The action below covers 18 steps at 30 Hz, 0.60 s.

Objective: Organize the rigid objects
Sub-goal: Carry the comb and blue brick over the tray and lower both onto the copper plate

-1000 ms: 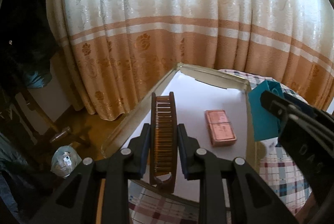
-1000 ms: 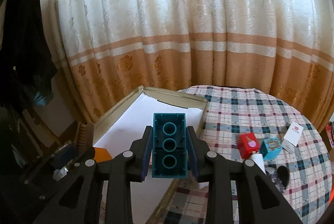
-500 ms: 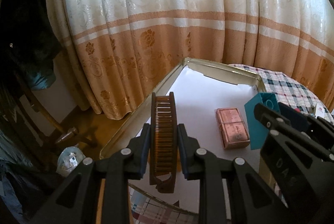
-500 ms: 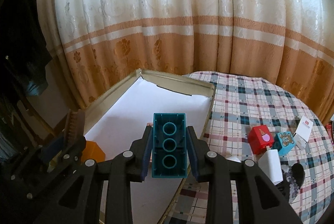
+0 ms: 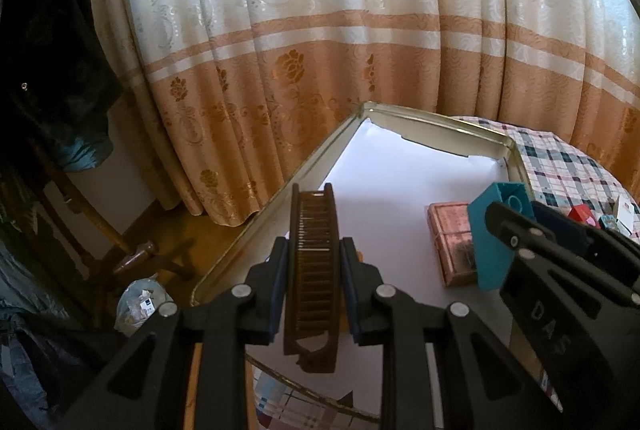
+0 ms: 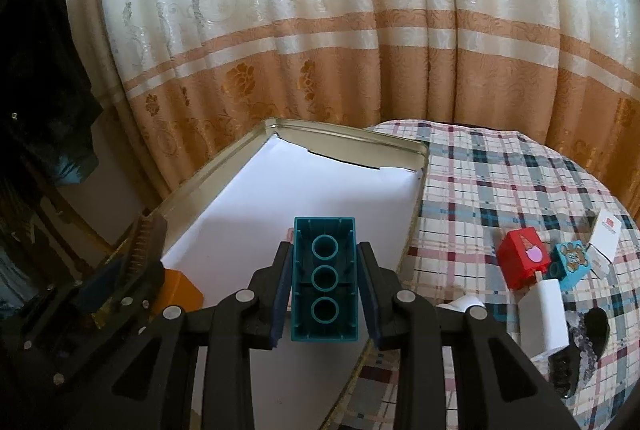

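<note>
Curtain [image 6: 320,29]: cream above, orange-banded below, filling the far side of both views. Table [image 6: 520,189]: round, covered in a plaid cloth, to the right of the scene. Metal tray [image 5: 448,123]: shallow, gold-rimmed, lined with white paper, lying at the left part of the table with its far corner toward the curtain.

Left gripper [image 5: 314,286]: jaws closed upon a brown comb [image 5: 314,250], held on edge with its length running away from the camera, poised over the near left part of the tray. Right gripper [image 6: 325,284]: jaws closed upon a teal building brick [image 6: 324,278], its hollow underside with three round tubes facing the camera, poised over the near right part of the tray, just inside the right rim.

Copper-coloured box [image 5: 452,242]: flat on the tray's paper, right of the comb, partly hidden by the teal brick in the left view. Orange block [image 6: 180,290]: at the near left of the tray, beside the left gripper in the right view.

On the cloth, well right of the tray: red block [image 6: 524,258], blue printed block [image 6: 570,262] just beside it, white card [image 6: 608,234] beyond them, and a white object [image 6: 544,314] nearer the camera.
</note>
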Each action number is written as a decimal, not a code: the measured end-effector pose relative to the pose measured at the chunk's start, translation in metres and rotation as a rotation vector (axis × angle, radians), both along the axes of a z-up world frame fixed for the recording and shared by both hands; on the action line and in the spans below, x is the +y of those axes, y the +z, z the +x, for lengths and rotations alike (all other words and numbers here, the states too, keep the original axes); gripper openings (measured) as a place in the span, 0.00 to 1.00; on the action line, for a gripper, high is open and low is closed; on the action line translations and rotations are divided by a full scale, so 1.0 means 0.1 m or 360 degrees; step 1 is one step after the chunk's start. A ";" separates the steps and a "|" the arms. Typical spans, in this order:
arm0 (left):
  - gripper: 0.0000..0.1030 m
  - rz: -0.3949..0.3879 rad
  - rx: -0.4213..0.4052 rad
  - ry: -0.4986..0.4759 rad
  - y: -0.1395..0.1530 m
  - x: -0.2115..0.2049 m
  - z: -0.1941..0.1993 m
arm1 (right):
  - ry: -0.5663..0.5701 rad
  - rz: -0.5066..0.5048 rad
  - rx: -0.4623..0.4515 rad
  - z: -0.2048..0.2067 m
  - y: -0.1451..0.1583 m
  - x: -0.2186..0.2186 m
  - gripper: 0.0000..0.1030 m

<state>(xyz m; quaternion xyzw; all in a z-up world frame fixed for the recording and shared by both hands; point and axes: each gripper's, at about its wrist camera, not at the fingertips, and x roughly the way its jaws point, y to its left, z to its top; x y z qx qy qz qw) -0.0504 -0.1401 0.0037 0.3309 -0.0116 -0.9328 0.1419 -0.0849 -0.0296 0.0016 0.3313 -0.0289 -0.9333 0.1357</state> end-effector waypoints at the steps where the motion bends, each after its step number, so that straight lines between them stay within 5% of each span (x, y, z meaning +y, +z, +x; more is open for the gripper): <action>1: 0.24 0.0002 0.0000 0.0002 0.00 0.00 0.00 | 0.0019 -0.0020 -0.0006 0.00 0.00 0.00 0.34; 3: 0.29 0.0005 0.0011 0.0022 0.01 -0.01 0.01 | 0.0057 -0.0043 -0.0034 -0.02 -0.01 -0.02 0.39; 5: 0.53 -0.0008 0.0016 0.0028 0.02 -0.01 0.02 | 0.0049 -0.0040 -0.0032 0.00 0.02 -0.03 0.48; 6: 0.78 -0.0011 0.0033 0.0030 0.03 -0.01 0.04 | 0.0040 -0.0049 -0.0010 0.03 0.04 -0.02 0.58; 7: 0.93 -0.0022 0.0059 0.0046 0.06 -0.01 0.06 | 0.0028 -0.0069 0.0036 0.06 0.08 0.02 0.66; 10: 0.98 -0.0055 0.0160 0.0066 0.16 0.02 0.15 | -0.0057 -0.0107 0.0176 0.18 0.21 0.16 0.75; 18: 0.99 -0.0071 0.0142 0.0042 0.18 0.14 0.17 | -0.0246 -0.0161 0.0301 0.32 0.29 0.51 0.75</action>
